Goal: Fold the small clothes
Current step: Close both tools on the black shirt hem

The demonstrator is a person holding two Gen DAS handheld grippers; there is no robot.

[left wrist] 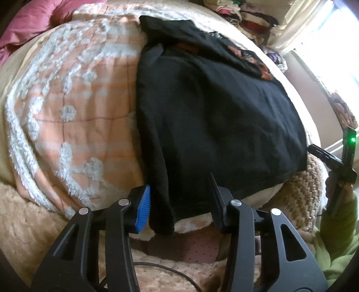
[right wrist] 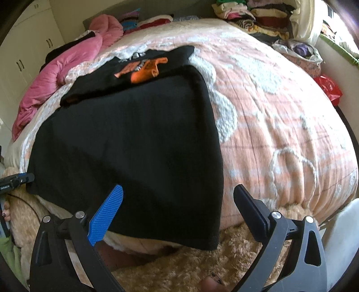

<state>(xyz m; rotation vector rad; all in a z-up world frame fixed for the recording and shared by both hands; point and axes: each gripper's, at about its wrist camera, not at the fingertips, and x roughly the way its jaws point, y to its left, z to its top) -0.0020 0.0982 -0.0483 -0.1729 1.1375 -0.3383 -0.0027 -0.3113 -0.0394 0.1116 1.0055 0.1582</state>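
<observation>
- The left claw points down at the near hem of a black shirt; its jaws stand narrow with a hanging fold of the cloth between them, but whether the pads press on it cannot be told.
- The right claw hangs with its jaws wide over the shirt's near right corner, the blue pad above the cloth and the black finger beyond the shirt's edge, over the quilt.
- The shirt lies flat on a bed ahead of both claws, its orange print at the far end.
- Under it spreads a peach quilt with fluffy white patterns, reaching left of the left claw and right of the right one.
- A tan fuzzy blanket lies below the claws at the bed's near edge.
- A pink duvet is bunched far left of the right claw, with white cupboards behind it.
- Stacked clothes sit at the far right, near a bright window.
- A red bag lies right of the bed.
</observation>
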